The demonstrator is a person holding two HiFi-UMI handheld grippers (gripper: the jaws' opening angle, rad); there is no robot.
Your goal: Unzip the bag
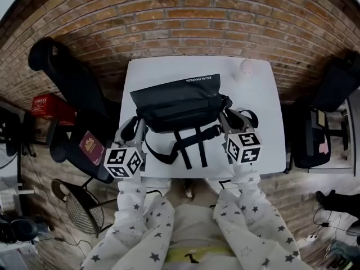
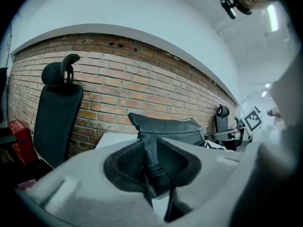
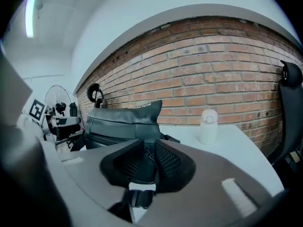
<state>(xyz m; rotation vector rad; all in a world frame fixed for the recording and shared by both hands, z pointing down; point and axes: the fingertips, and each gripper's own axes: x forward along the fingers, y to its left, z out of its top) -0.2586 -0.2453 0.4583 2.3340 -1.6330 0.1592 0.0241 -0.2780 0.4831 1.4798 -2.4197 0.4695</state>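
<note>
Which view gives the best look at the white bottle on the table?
The right gripper view: the white bottle stands upright on the table, right of the bag, close and unobstructed. The head view shows it only as a small pale blob at the table's far right corner. The left gripper view does not show it.

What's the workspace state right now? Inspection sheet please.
surface: white table, set against the wall.
job's things: black bag on the table, straps over the front edge; zip state unreadable.
clutter: white bottle at the far right corner.
grippers: left gripper pinches the bag's left end; right gripper pinches its right end.
cables: leads on the floor; none on the table.
surroundings: brick wall, black chair, floor fan.
</note>
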